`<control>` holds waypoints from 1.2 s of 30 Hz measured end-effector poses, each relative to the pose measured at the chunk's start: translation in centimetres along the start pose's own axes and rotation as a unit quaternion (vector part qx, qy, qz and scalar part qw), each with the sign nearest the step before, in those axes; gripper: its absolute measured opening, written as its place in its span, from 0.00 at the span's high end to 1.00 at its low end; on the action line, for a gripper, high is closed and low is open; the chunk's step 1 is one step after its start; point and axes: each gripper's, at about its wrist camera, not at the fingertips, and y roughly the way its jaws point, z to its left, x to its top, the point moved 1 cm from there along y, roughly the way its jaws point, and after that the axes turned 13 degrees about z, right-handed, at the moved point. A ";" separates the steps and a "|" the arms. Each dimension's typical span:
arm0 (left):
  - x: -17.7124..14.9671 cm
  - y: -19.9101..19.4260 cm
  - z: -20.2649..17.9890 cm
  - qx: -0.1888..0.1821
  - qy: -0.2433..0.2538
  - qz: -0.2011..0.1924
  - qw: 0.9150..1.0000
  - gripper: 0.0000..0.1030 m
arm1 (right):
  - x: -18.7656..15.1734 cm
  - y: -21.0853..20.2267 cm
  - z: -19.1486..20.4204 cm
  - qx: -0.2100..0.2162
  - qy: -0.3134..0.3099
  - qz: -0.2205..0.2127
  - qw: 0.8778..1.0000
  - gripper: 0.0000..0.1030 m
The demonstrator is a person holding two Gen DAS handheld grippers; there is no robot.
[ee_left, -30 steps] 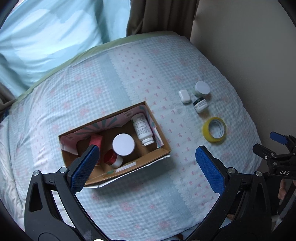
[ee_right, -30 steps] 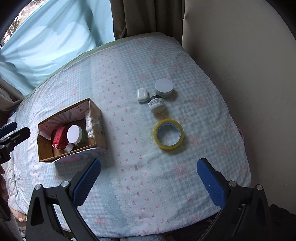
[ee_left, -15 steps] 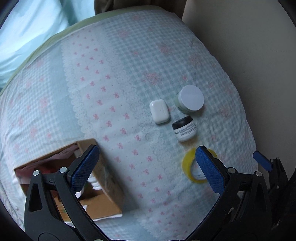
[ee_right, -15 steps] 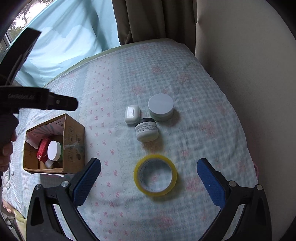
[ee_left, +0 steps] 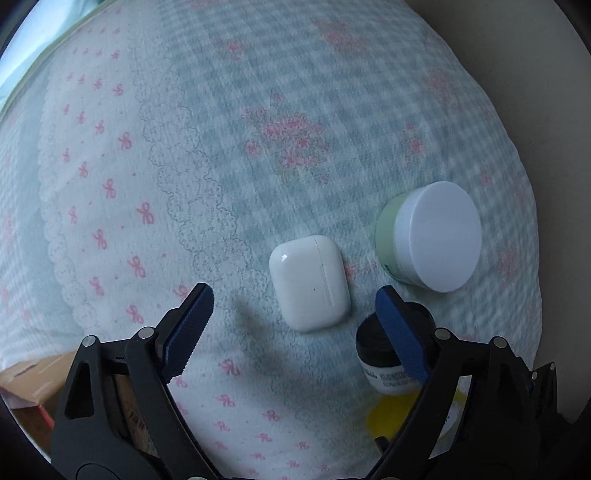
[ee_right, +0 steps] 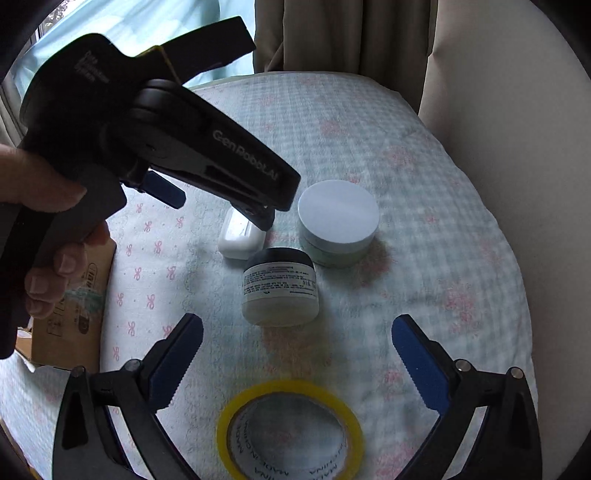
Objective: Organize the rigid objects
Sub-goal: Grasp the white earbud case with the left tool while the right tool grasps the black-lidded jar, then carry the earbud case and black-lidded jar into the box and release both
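Note:
A white earbud case [ee_left: 309,282] lies on the bedspread, just ahead of my open left gripper [ee_left: 293,302], between its jaws' line. To its right stands a green jar with a white lid [ee_left: 432,236], and a small black-lidded jar [ee_left: 384,354] sits behind the right finger. In the right wrist view the left gripper [ee_right: 221,206] hovers over the earbud case [ee_right: 240,240]. My right gripper [ee_right: 297,354] is open and empty, above a yellow tape roll [ee_right: 290,428] and near the small jar [ee_right: 279,288] and the green jar [ee_right: 338,225].
A cardboard box [ee_right: 70,302] with several items stands at the left; its corner shows in the left wrist view [ee_left: 33,384]. A cream wall [ee_right: 517,110] borders the bed on the right, with curtains [ee_right: 332,33] behind.
My left gripper has moved from over the box toward the earbud case and come down close to it. My right gripper has moved forward and lower toward the tape roll and jars.

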 end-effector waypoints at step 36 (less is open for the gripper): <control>-0.7 -0.5 0.6 -0.005 0.004 -0.013 1.000 0.59 | 1.1 4.1 -0.3 0.051 0.011 0.011 0.999 0.49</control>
